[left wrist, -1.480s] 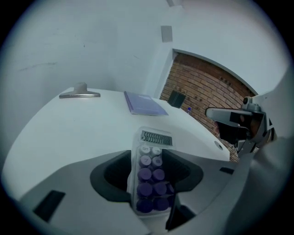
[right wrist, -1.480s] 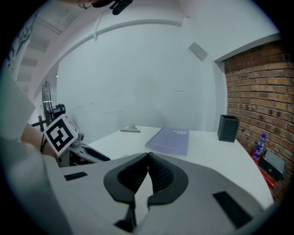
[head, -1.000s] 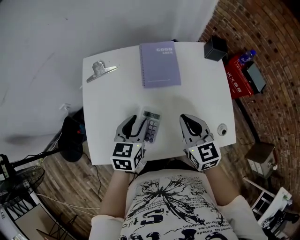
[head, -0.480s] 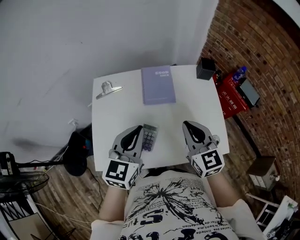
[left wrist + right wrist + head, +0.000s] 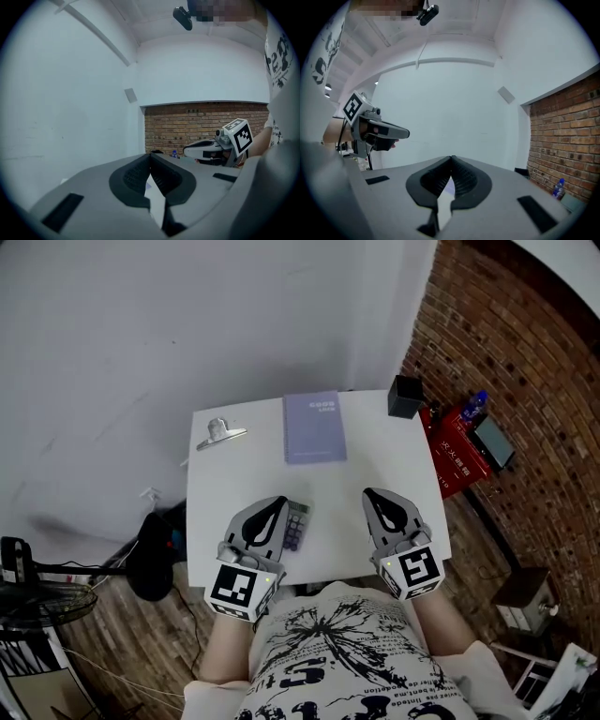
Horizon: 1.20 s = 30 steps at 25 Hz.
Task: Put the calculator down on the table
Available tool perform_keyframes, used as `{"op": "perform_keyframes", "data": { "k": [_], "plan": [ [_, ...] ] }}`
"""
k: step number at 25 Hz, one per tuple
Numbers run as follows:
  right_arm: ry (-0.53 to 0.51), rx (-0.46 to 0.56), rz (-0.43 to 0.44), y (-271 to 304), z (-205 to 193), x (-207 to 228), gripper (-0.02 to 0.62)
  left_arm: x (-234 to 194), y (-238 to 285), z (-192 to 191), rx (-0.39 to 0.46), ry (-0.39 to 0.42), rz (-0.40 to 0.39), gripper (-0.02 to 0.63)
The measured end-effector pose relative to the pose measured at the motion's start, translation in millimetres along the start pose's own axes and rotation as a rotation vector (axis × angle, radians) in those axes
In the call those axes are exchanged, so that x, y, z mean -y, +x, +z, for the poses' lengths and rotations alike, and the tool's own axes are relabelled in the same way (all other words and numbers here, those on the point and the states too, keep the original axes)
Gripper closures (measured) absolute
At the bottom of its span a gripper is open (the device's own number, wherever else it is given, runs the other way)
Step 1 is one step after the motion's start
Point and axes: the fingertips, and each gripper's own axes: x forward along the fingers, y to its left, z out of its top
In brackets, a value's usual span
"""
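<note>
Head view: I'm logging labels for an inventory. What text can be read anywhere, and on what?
Nothing can be read for certain.
Purple notebook: pale cover print, too small.
Red box: white characters, too small.
Calculator: key labels too small.
T-shirt: black graphic, lettering illegible.

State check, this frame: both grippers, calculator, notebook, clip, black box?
Left gripper: shut, empty.
Right gripper: shut, empty.
Calculator: flat on the table, keys up, beside the left gripper, held by neither; display too small to read.
Notebook: closed, lying flat.
Clip: lying on the table, clamping nothing.
Black box: upright at the far right corner.
</note>
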Motion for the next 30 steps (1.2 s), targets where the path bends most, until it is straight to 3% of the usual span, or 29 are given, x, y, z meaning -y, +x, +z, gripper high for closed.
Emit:
{"op": "perform_keyframes", "data": {
  "k": [30],
  "plan": [
    [-0.004, -0.008, 0.001, 5.1, 1.2, 2.3, 0.583, 2.2, 5.0, -1.2, -0.001, -0.002, -0.025, 0.592]
  ]
}}
